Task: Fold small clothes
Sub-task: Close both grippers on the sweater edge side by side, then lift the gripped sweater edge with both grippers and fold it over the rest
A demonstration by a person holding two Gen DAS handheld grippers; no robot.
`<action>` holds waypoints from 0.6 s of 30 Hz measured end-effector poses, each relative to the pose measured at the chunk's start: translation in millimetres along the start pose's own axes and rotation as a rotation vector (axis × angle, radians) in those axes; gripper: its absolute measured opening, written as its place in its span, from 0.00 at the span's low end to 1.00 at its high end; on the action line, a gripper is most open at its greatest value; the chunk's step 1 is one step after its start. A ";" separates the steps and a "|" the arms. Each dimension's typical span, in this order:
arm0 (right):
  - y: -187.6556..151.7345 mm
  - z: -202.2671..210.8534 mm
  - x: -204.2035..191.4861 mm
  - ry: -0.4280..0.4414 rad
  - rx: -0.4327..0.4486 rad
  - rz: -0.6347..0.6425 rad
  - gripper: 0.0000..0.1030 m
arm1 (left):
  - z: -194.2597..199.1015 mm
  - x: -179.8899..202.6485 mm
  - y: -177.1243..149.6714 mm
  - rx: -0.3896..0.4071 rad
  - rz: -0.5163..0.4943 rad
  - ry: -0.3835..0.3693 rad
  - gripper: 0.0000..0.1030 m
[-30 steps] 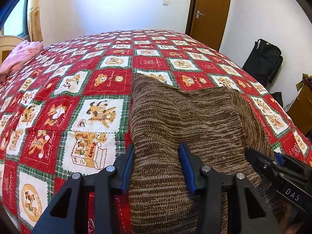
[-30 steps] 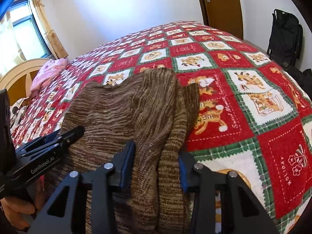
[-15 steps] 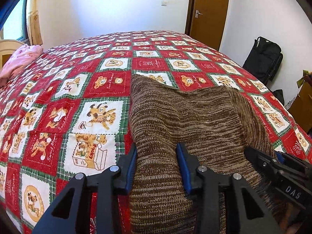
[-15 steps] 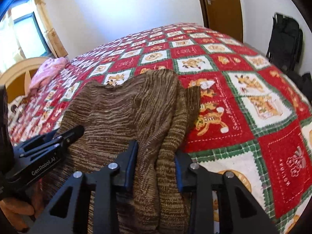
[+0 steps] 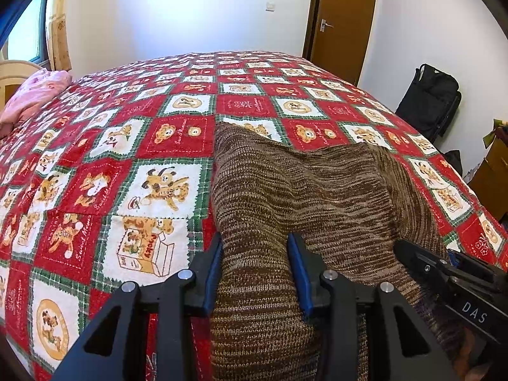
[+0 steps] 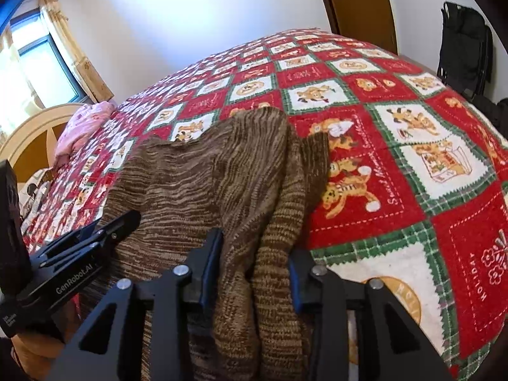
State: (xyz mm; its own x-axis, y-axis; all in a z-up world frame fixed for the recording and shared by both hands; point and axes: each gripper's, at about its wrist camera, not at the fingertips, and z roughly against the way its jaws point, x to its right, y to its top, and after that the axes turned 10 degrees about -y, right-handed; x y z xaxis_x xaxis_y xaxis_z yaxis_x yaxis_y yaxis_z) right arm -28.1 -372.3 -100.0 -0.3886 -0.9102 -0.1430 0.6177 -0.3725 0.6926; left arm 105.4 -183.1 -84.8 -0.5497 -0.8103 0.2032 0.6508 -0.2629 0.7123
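A brown knitted sweater (image 5: 317, 184) lies on the red patchwork quilt (image 5: 127, 146), its near edge bunched up toward me. My left gripper (image 5: 255, 244) has the sweater's left near corner filling the gap between its blue pads, which press on the knit. My right gripper (image 6: 254, 241) is closing its jaws on a gathered fold of the sweater (image 6: 206, 171) at the right near corner, and the fabric is squeezed between the pads. Each gripper shows at the edge of the other's view: the right gripper (image 5: 444, 270) and the left gripper (image 6: 95, 235).
A pink cloth (image 5: 35, 92) lies at the quilt's far left by a curved headboard (image 6: 28, 133). A brown door (image 5: 343, 22) and a black bag (image 5: 431, 101) stand beyond the bed's right side. Brown furniture is at the far right edge.
Both grippers' jaws have narrowed on the sweater, pinching the knit tighter. The hands have stayed in place.
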 end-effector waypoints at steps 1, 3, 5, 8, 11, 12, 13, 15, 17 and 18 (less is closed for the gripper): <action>-0.1 0.4 -1.8 -0.008 0.005 0.008 0.34 | 0.2 1.0 -0.1 0.001 -0.004 0.004 0.38; -0.3 1.4 -4.5 -0.022 0.014 0.021 0.33 | 0.7 2.4 -0.3 0.003 -0.011 0.012 0.36; -0.7 2.6 -7.3 -0.040 0.025 0.036 0.32 | 1.2 3.5 -0.5 0.005 -0.015 0.015 0.34; -1.1 6.7 -12.9 -0.076 0.050 0.067 0.29 | 4.3 1.9 0.0 0.014 -0.001 0.004 0.30; -0.9 9.1 -18.1 -0.103 0.066 0.092 0.28 | 9.4 0.2 0.8 0.019 0.017 -0.013 0.28; -0.7 9.7 -19.0 -0.108 0.068 0.095 0.27 | 10.6 0.5 1.6 0.020 0.013 -0.017 0.27; -1.0 10.5 -20.2 -0.115 0.069 0.099 0.27 | 12.9 1.0 2.3 0.023 0.009 -0.022 0.27; -1.2 13.0 -24.3 -0.134 0.068 0.110 0.27 | 19.6 1.2 4.3 0.031 0.004 -0.034 0.26; -1.6 17.6 -30.9 -0.140 0.070 0.124 0.26 | 25.7 0.7 5.5 0.034 0.002 -0.041 0.26; -1.5 19.9 -33.6 -0.137 0.070 0.125 0.26 | 28.5 -0.1 5.8 0.035 0.002 -0.044 0.26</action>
State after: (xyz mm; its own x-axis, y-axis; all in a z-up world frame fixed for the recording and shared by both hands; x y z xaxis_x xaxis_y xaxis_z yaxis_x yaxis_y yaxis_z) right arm -29.6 -337.6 -82.2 -0.4037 -0.9139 0.0414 0.6202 -0.2401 0.7468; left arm 94.3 -169.6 -61.5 -0.5712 -0.7870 0.2333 0.6336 -0.2420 0.7348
